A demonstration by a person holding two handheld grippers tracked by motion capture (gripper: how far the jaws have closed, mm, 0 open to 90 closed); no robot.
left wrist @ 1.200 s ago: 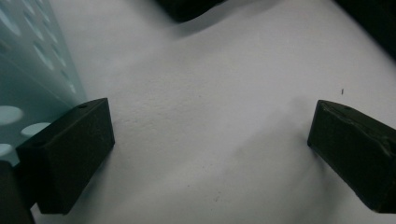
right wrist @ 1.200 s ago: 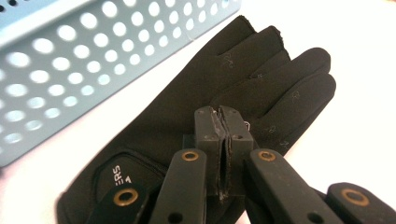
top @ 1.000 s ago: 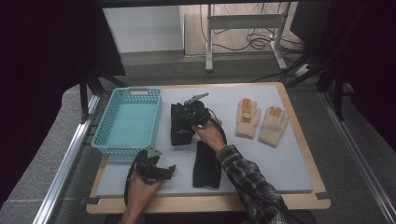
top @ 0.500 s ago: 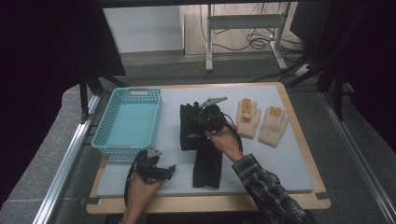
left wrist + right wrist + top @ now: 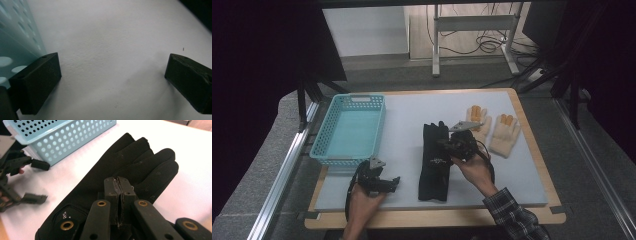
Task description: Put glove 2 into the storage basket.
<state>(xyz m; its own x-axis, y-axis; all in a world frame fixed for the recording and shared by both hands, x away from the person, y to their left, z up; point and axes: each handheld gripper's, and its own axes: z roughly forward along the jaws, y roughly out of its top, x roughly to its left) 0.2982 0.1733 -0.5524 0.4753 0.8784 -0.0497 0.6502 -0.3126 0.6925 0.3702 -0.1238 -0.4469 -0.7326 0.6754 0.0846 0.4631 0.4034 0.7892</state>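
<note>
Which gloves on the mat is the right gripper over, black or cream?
The black gloves. The right gripper sits over them, jaws closed; the cream, orange-fingered pair lies farther right.

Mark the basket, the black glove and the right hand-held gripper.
basket (image 5: 348,131): high view, bare floor inside it.
black glove (image 5: 100,180): right gripper view, back of its palm.
right hand-held gripper (image 5: 119,185): right gripper view, where its two closed tips meet.

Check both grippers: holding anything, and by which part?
Left gripper holds nothing, its jaws wide apart over the bare table. Right gripper has its jaws closed above the black glove; whether fabric is pinched can't be told.
</note>
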